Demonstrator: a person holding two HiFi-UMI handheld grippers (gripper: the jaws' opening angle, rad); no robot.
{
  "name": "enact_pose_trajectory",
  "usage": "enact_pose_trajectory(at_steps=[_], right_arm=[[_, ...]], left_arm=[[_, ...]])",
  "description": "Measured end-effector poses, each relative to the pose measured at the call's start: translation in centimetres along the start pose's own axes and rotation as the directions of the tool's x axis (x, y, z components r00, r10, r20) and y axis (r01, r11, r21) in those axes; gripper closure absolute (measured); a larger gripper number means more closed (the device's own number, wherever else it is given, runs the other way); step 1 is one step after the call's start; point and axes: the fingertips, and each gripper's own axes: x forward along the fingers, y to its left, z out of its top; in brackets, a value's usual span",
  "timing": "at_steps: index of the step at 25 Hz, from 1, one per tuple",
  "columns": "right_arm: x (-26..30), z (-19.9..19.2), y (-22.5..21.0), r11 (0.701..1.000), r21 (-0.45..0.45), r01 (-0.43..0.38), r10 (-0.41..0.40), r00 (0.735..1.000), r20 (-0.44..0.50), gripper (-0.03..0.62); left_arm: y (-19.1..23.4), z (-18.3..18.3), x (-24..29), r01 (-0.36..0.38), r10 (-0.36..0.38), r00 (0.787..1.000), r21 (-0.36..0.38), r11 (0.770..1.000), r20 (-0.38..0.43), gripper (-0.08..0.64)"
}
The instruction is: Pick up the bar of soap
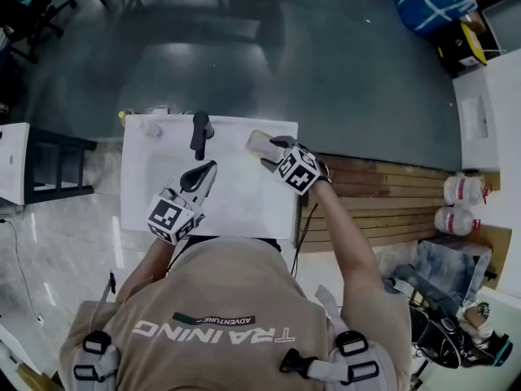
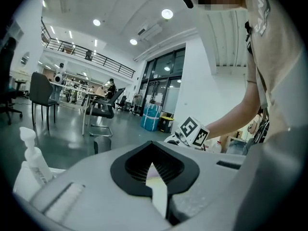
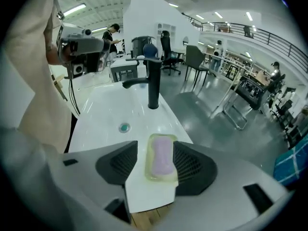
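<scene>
Pale purple bar of soap [image 3: 162, 157] is seen lying in a yellowish clear dish [image 3: 150, 171], low in the centre of the right gripper view. The dish is set on the white counter [image 1: 244, 194], at its upper right corner in the head view. The right gripper [image 3: 155, 150] is pointed down over it with jaws spread wide. Soap and dish are framed between the jaws, and no pad is seen pressing on them. The left gripper [image 1: 203, 172] is held over the basin, left of centre, jaws closed together with nothing between. A black faucet [image 3: 152, 85] is seen above the soap and a green drain [image 3: 124, 127] to its left.
</scene>
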Motion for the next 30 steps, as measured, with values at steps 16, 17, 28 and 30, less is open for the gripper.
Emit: enact_pose_trajectory(at_steps=[16, 17, 28, 30], right_arm=[[4.8, -2.4, -1.8, 0.991, -0.087, -0.105, 0.084, 0.974, -0.212, 0.38], [5.0, -2.2, -1.7, 0.99, -0.09, -0.106, 0.085, 0.973, -0.215, 0.38], [7.7, -2.4, -2.0, 0.991, -0.067, -0.119, 0.095, 0.953, -0.286, 0.38], [8.1, -2.6, -2.0, 0.991, -0.055, -0.123, 0.101, 0.948, -0.302, 0.38]], left_arm=[[0.1, -1.5, -1.0, -0.049, 0.052, 0.998, -0.102, 0.994, 0.031, 0.568], [0.2, -1.7, -1.1, -0.05, 0.054, 0.998, -0.109, 0.993, 0.034, 0.568], [1.3, -2.9, -1.1, -0.081, 0.082, 0.997, -0.092, 0.992, 0.01, 0.568], [1.7, -3.1, -0.9, -0.087, 0.087, 0.996, -0.094, 0.992, -0.002, 0.568]])
